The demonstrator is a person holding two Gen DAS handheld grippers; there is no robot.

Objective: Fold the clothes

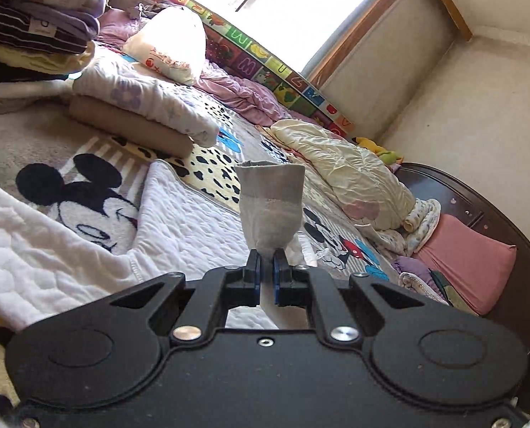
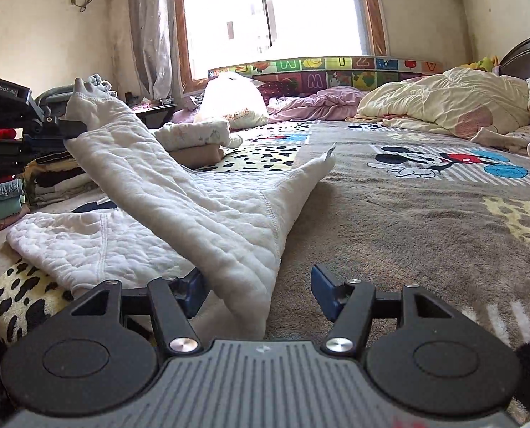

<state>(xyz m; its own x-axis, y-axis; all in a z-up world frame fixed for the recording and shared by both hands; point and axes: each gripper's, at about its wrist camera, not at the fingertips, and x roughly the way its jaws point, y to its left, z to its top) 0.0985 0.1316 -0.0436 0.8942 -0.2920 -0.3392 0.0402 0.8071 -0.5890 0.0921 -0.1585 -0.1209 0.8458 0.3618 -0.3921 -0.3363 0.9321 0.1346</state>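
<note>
On a bed covered by a grey cartoon-mouse blanket [image 1: 51,135], the left wrist view shows the left tongs [image 1: 266,255] pinched nearly closed on the cuff [image 1: 270,196] of a white quilted garment [image 1: 190,221]. The cuff stands up above the fingertips, lifted clear of the blanket, while the body of the garment lies spread on the bed to the left and below. Beyond it sit a folded beige item with a flowered white piece [image 1: 147,107] on top, a tall stack of folded clothes [image 1: 40,18] at the upper left, a white plastic bag [image 1: 172,46], a crumpled cream quilt [image 1: 350,174] and a pink pillow [image 1: 468,260] against the dark headboard [image 1: 479,192]. A bright alphabet mat [image 1: 272,64] leans under the window.

In the right wrist view, the right tongs [image 2: 258,292] are spread wide, low over the bed. The garment's lower edge [image 2: 236,271] lies between the two blue pads [image 2: 324,285], touching or just beside the left one; nothing is gripped. The sleeve [image 2: 133,149] rises at a slant to the upper left, where the other tool [image 2: 51,125] holds its end. The rest of the garment lies flat on the blanket at the left. A pile of folded clothes [image 2: 1,199] sits at the far left, and the cream quilt [image 2: 443,103] lies to the right by the window.
</note>
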